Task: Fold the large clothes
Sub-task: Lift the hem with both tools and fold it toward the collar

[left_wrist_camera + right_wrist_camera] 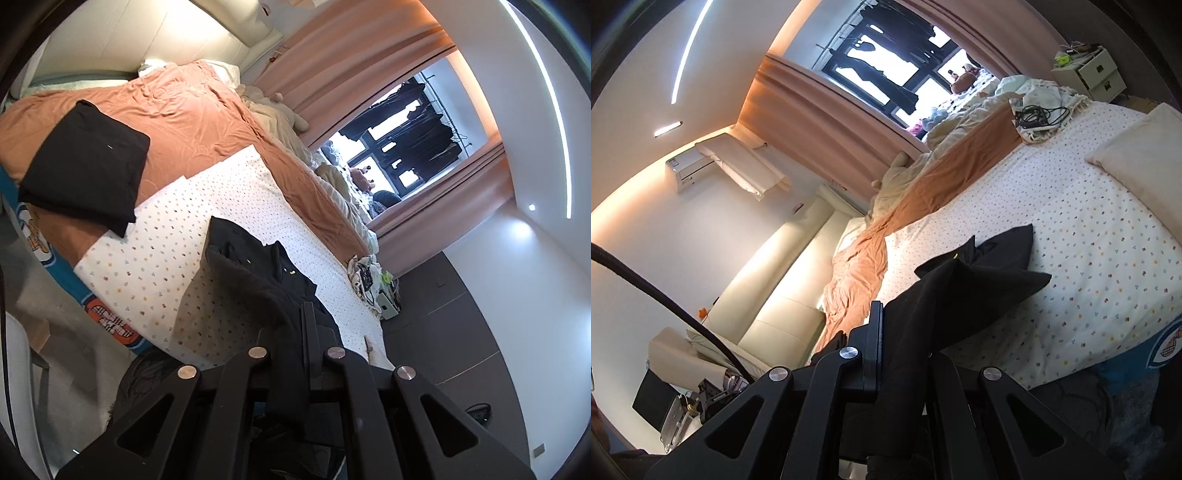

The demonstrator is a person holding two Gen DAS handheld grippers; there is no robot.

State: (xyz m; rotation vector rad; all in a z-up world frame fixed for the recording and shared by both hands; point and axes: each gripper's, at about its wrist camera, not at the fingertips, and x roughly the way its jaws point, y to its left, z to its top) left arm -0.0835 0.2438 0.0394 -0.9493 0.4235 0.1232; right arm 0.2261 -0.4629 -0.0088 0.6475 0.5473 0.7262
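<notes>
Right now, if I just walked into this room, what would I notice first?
Probably the black garment pinched in both grippers, the left gripper and the right gripper, hanging over the dotted white sheet. Next, a neatly folded black garment lying further up on the orange blanket. Behind the bed, dark clothes hang at the bright window between pink curtains.
</notes>
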